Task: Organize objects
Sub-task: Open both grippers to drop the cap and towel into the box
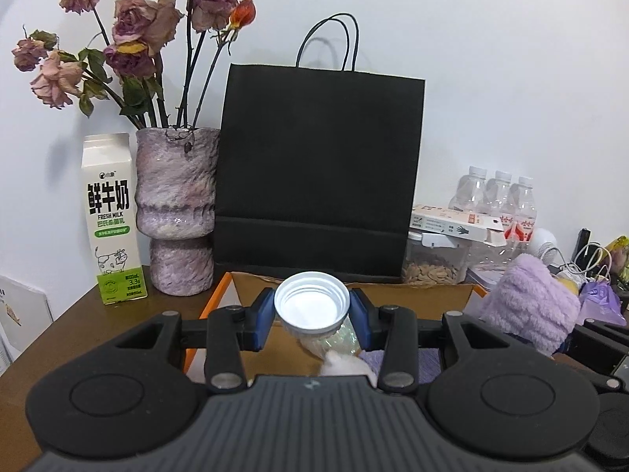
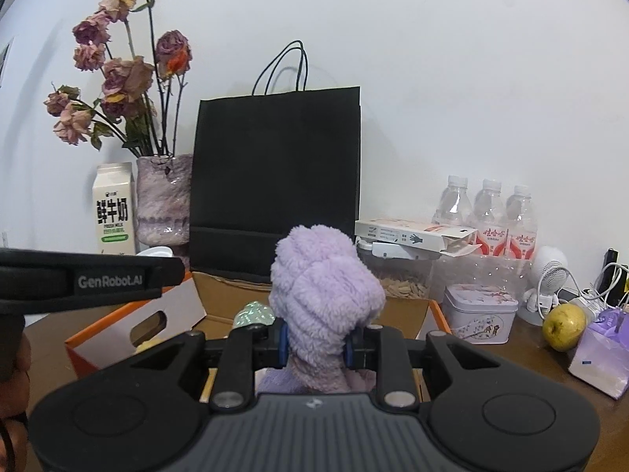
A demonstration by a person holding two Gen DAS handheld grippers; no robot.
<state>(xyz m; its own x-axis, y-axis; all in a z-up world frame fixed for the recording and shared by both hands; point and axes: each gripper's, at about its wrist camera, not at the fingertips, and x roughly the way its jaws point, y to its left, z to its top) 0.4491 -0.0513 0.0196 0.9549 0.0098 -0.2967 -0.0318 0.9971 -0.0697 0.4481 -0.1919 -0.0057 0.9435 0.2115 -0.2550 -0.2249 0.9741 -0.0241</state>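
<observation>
The open cardboard box (image 2: 220, 299) with orange outer walls fills the lower middle of both views, in front of the black paper bag (image 1: 318, 173). Both grippers hang over its opening, each carrying something, so the coming move turns on one thing: the box lies straight below and just ahead of the fingers, and either load probably only has to go down.

The right gripper (image 2: 316, 344) clamps a fluffy lilac plush cloth (image 2: 322, 287), which stands as a rolled bundle above the fingers, long axis roughly upright, with more of it trailing below. It looks soft and bulky, likely to sag or unroll when let go.

The left gripper (image 1: 312, 316) is closed on a small clear plastic bottle (image 1: 314, 314) just under its neck. The white open mouth faces the camera and tilts upward; the iridescent body slopes down toward the lower right. It looks light and empty.

The left gripper sits nearer the box's left wall, the right nearer its middle.
</observation>
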